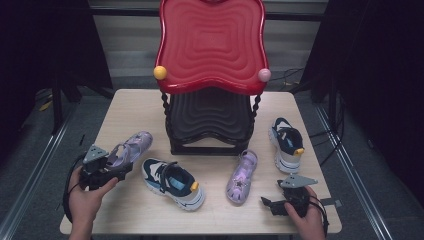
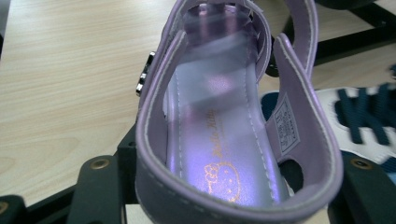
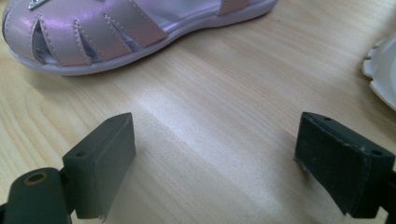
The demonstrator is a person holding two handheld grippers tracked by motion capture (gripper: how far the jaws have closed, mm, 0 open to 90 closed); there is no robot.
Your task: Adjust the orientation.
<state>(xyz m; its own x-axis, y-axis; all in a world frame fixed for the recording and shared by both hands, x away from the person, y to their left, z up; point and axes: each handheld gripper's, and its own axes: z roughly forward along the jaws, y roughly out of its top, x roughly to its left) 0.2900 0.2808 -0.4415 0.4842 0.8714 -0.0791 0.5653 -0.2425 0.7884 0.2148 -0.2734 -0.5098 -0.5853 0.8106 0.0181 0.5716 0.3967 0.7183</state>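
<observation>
My left gripper (image 1: 126, 167) at the table's left is shut on the heel of a purple sandal (image 1: 134, 146). In the left gripper view the sandal's heel strap (image 2: 224, 200) sits between the two black jaws and its lilac insole (image 2: 219, 126) runs away from me. A second purple sandal (image 1: 241, 176) lies right of centre, and its toe (image 3: 93, 37) is just ahead of my right gripper (image 3: 233, 158). The right gripper (image 1: 266, 204) rests low near the front right edge, open, with bare wood between its jaws.
A two-tier stand with a red top shelf (image 1: 212, 45) and a black lower shelf (image 1: 210, 117) fills the back middle. One navy and white sneaker (image 1: 172, 182) lies beside the held sandal. Another sneaker (image 1: 287, 142) lies at the right, its white sole (image 3: 383, 70) near my right jaw.
</observation>
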